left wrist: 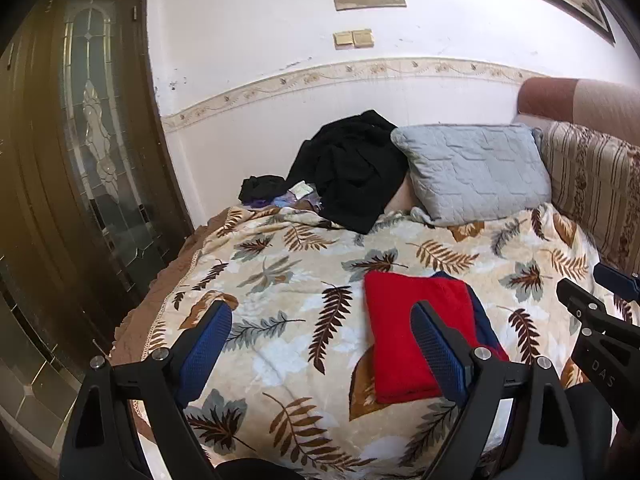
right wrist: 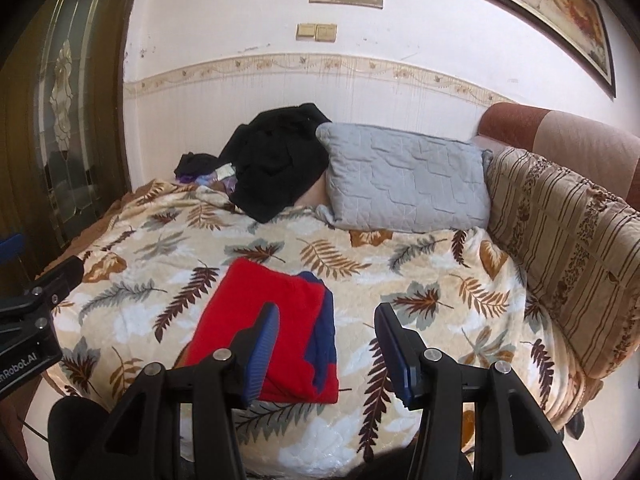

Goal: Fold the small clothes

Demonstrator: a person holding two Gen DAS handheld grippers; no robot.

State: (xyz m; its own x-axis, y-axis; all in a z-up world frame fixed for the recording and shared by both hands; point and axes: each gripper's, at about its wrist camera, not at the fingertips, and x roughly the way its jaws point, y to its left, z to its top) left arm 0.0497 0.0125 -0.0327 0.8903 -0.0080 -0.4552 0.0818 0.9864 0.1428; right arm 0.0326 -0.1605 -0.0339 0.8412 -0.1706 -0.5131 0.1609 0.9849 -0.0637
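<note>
A bed takes up most of the room, covered by a cream blanket (left wrist: 280, 280) printed with brown and grey leaves. All places below are given from this blanket.

Beyond its far edge stands a pale wall (left wrist: 260, 40) with a patterned border strip. To the blanket's left is a dark wooden door (left wrist: 80, 140) with a leaded glass panel. Along its right side runs a striped brown bolster (right wrist: 560, 248).

At the far end of the blanket a grey quilted pillow (left wrist: 472, 172) leans upright. Just to the pillow's left, touching it, lies a heap of black clothing (left wrist: 352, 168), with a few small items beside it that are too small to make out.

On the near middle of the blanket lies the folded red garment (left wrist: 408, 332), flat and roughly rectangular, with a navy blue layer showing along its right edge.

The left gripper (left wrist: 322, 344) hangs above the near part of the blanket, its blue-padded jaws wide apart and holding nothing; the red garment lies below and past its right finger. The right gripper (right wrist: 326, 344) hangs alongside, jaws partly apart and empty; the garment lies below and past its left finger, toward the left gripper.
</note>
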